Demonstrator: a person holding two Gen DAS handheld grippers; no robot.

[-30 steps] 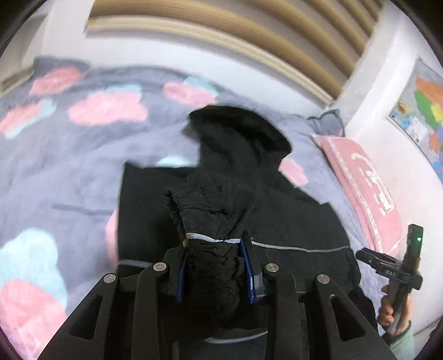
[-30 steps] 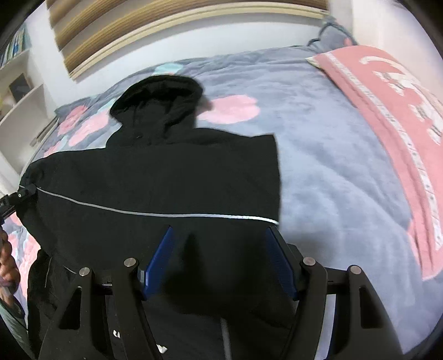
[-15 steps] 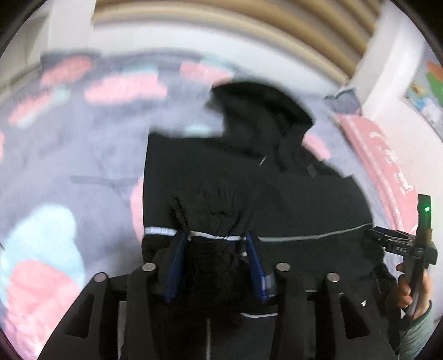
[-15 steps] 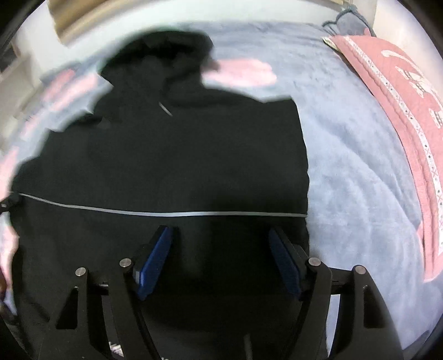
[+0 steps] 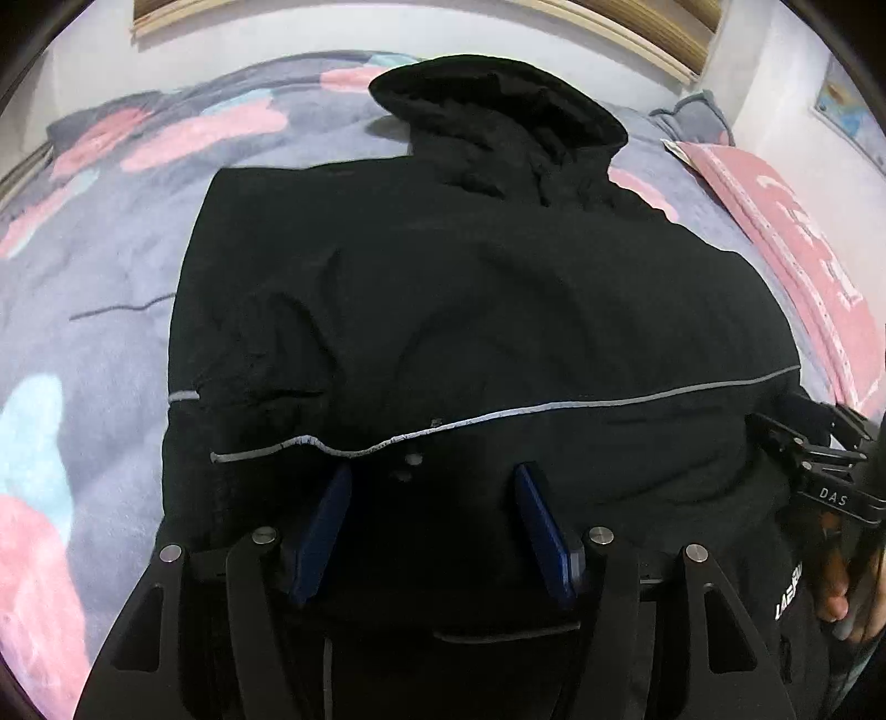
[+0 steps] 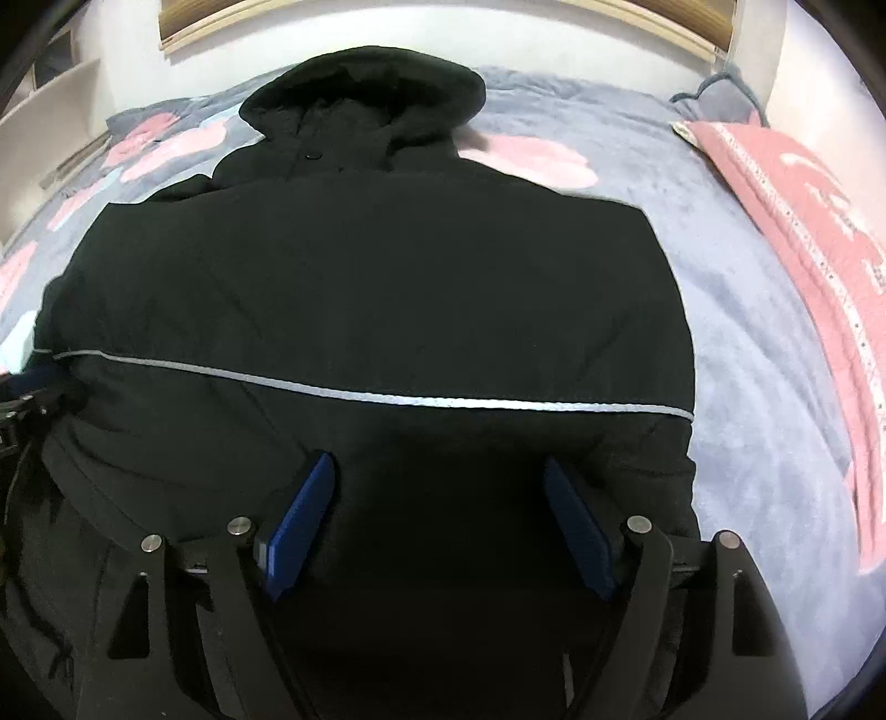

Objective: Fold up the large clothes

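Note:
A black hooded jacket (image 5: 470, 310) with a thin grey reflective stripe lies flat on the bed, hood pointing away; it also fills the right wrist view (image 6: 376, 288). Both sleeves are folded in over the body. My left gripper (image 5: 432, 476) is open and empty just above the jacket's lower middle. My right gripper (image 6: 437, 471) is open and empty over the lower part of the jacket, below the stripe. The right gripper's body shows at the right edge of the left wrist view (image 5: 819, 471).
The bed has a grey-blue blanket with pink and teal patches (image 5: 99, 260). A pink blanket (image 6: 803, 232) lies along the right side. A wooden headboard (image 5: 609, 22) and a white wall stand behind. Shelves (image 6: 50, 105) are at the far left.
My left gripper let go of the bunched black sleeve it held and opened. The sleeve now lies folded on the jacket. Both grippers moved closer over the jacket.

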